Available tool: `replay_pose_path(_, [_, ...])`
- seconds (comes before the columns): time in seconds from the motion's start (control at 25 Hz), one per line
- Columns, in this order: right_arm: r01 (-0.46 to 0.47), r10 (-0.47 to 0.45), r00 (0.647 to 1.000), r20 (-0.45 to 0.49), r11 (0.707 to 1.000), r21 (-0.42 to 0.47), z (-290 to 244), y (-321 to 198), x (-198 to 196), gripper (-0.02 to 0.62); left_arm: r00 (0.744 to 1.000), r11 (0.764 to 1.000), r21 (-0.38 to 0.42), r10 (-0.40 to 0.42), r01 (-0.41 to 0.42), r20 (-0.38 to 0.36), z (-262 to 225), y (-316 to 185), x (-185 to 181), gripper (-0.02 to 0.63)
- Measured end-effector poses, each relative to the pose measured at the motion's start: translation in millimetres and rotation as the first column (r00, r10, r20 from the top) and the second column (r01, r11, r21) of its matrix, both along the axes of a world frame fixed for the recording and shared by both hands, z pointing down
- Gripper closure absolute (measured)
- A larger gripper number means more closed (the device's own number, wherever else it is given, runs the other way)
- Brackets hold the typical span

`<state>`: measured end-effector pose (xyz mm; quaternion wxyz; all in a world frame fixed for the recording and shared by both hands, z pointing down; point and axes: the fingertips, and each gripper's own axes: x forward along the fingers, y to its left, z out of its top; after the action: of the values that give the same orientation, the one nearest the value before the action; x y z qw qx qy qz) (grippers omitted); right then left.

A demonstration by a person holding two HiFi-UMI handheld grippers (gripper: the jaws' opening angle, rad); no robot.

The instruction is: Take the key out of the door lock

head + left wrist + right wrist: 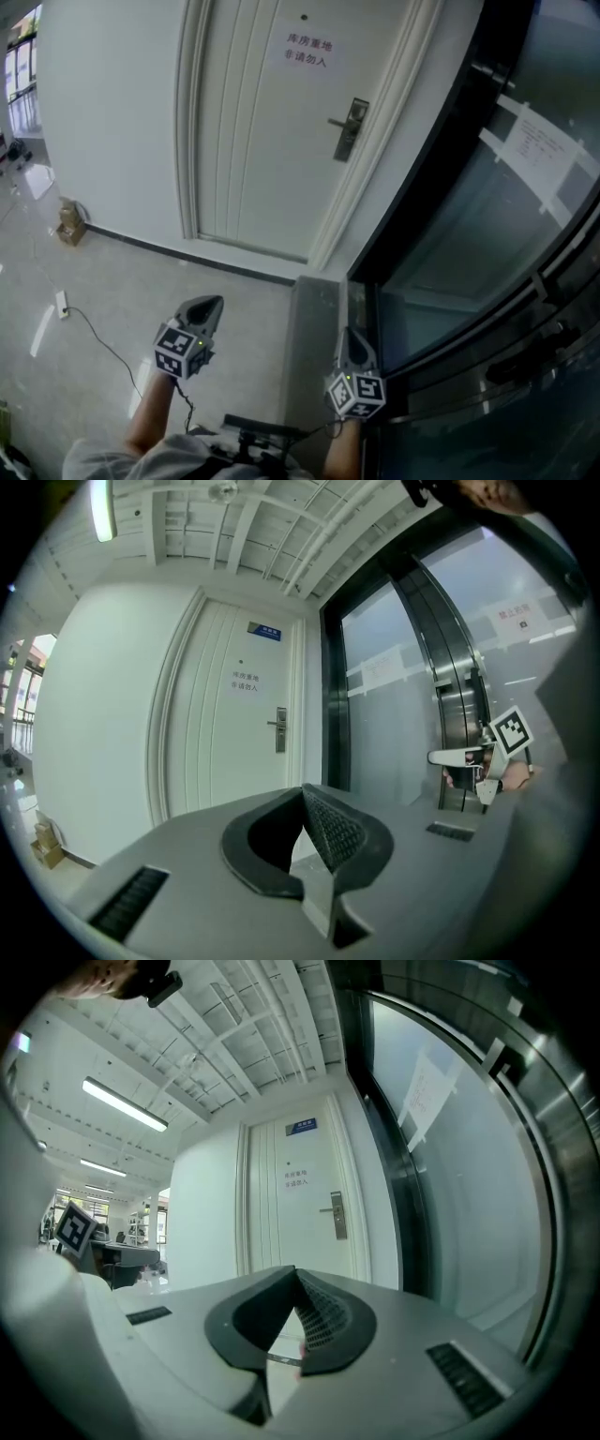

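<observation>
The white door stands some way ahead, with a metal lock plate and lever handle on its right side. That lock plate is small in both gripper views, and no key can be made out at this distance. My left gripper is low and left, held in front of me, its jaws shut with nothing in them. Over on the right, my right gripper is also far from the door and shut on nothing, the tips meeting.
A paper sign is stuck on the door. A black-framed glass wall with a paper notice runs along the right. A cardboard box and a cable with a socket lie on the floor at left.
</observation>
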<state>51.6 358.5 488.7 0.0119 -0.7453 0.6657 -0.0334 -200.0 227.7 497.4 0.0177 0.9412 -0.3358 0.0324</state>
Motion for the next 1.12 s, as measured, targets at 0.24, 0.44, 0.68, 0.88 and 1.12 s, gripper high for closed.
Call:
replay_pose_path(0.24, [0.025, -0.025, 1.0, -0.009, 0.999, -0.02, 11, 2, 20, 0.593, 0.999, 0.999, 0.005, -0.046, 0.046, -0.009, -1, 1, 17, 0.614])
replay_pose_path(0.44, [0.029, -0.029, 1.0, -0.013, 0.999, -0.017, 12, -7, 34, 0.592, 0.999, 0.999, 0.0, -0.046, 0.046, -0.004, 1, -2, 31, 0.614])
replay_pose_path(0.68, [0.044, -0.044, 0.999, 0.016, 0.999, -0.007, 17, -39, 47, 0.593, 0.999, 0.999, 0.004, -0.048, 0.048, 0.008, 1, -34, 46, 0.614])
replay_pose_path(0.88, [0.026, -0.026, 1.0, 0.003, 1.0, -0.001, 15, -84, 60, 0.593, 0.999, 0.999, 0.022, -0.028, 0.027, 0.027, -1, -79, 62, 0.614])
replay_pose_path(1.12, [0.007, -0.007, 1.0, -0.004, 1.0, 0.005, 0, -144, 77, 0.592, 1.0, 1.0, 0.029, -0.009, 0.009, 0.005, -19, -140, 81, 0.614])
